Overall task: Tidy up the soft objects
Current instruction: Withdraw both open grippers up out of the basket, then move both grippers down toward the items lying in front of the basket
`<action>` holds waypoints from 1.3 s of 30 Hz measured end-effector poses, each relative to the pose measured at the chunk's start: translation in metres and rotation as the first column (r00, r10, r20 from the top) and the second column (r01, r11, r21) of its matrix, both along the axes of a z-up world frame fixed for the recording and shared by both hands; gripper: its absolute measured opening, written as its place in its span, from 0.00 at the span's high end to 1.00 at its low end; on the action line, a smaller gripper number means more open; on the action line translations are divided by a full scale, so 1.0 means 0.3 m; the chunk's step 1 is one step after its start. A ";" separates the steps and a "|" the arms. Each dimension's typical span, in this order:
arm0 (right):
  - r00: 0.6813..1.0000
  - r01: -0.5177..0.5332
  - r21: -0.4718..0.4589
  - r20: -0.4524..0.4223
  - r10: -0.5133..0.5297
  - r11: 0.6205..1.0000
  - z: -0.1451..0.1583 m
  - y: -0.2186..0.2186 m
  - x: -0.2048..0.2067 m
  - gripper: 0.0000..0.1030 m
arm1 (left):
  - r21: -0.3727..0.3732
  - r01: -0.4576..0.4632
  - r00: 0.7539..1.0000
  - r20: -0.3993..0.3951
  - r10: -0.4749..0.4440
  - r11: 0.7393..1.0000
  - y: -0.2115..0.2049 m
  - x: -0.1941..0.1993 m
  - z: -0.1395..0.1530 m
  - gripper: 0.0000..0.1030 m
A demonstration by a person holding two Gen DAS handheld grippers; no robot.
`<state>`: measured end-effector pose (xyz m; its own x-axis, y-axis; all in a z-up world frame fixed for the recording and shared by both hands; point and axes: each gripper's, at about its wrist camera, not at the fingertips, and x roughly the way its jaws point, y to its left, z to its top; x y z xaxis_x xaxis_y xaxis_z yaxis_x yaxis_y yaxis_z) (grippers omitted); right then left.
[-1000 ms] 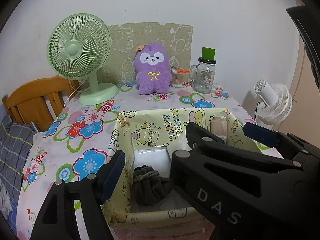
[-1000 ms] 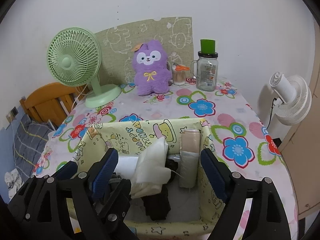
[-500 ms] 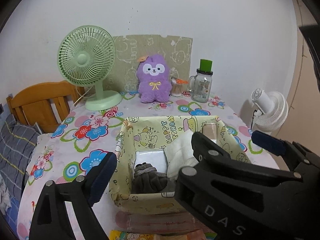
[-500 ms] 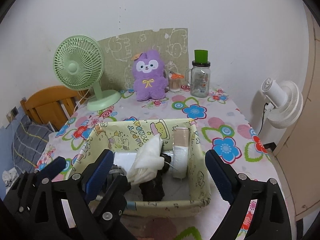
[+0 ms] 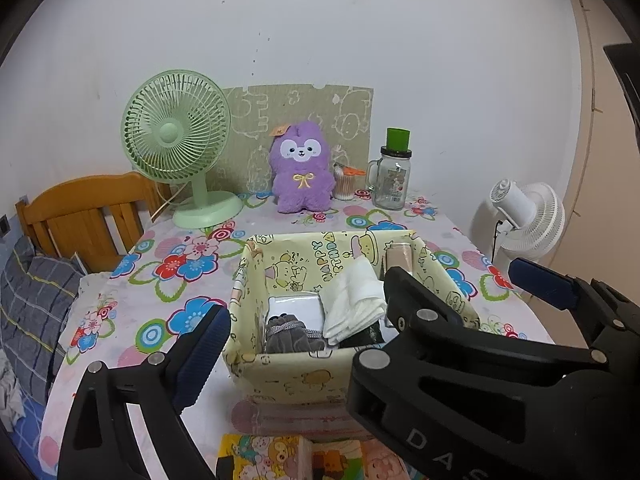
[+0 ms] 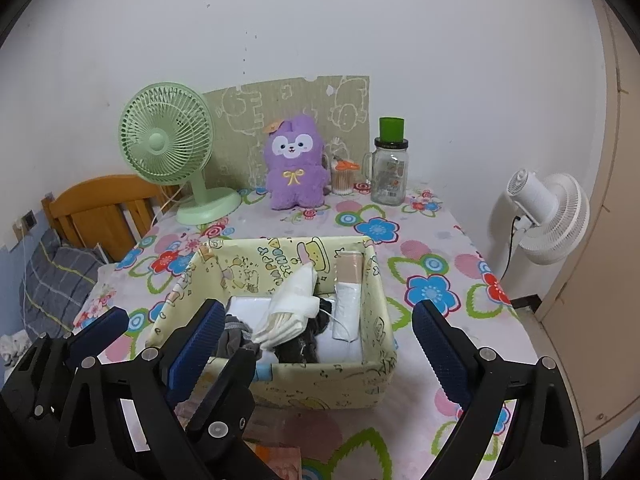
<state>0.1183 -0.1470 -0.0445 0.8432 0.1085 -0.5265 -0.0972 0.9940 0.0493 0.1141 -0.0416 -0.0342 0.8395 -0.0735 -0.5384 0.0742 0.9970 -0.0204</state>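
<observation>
A yellow cartoon-print fabric box [image 5: 288, 376] [image 6: 332, 388] stands on the flowered table. Inside lie a white cloth [image 5: 354, 300] [image 6: 290, 308], a grey knit item [image 5: 286, 336] [image 6: 236, 338], a flat white pack [image 5: 296, 306], dark fabric [image 6: 302, 344] and a beige-and-white roll [image 6: 349, 292] at the right wall. My left gripper [image 5: 372, 312] is open and empty, in front of and above the box. My right gripper [image 6: 316, 350] is open and empty, just in front of the box. A purple plush toy [image 5: 302, 172] [image 6: 295, 168] sits at the back of the table.
At the back stand a green desk fan [image 5: 180, 160] [image 6: 172, 152], a glass jar with a green lid [image 5: 392, 176] [image 6: 389, 168] and a cotton-swab pot [image 6: 343, 178]. A white fan [image 6: 548, 216] stands right of the table, a wooden chair [image 5: 84, 216] left. Colourful packets [image 5: 272, 458] lie near the front edge.
Both grippers have pulled back and up from the box, so it looks smaller and farther. Both stayed open and empty. The box contents have not moved.
</observation>
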 end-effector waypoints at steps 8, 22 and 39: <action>1.000 0.005 -0.002 0.020 -0.005 1.000 0.011 -0.002 -0.061 0.03 | 0.004 0.008 1.000 0.018 -0.008 1.000 -0.004 -0.056 0.010 0.07; 0.999 -0.005 -0.003 0.031 0.005 1.000 0.010 0.000 -0.156 0.02 | 0.004 0.022 0.999 0.029 -0.023 1.000 -0.005 -0.139 0.013 0.06; 0.999 -0.028 -0.016 0.036 0.028 0.999 -0.036 0.025 -0.244 0.02 | 0.003 0.034 0.999 0.022 -0.034 0.999 0.013 -0.217 -0.035 0.06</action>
<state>0.0451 -0.1396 -0.0554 0.8587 0.1244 -0.4972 -0.1265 0.9915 0.0296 0.0489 -0.0377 -0.0446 0.8483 -0.1009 -0.5197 0.1083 0.9940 -0.0162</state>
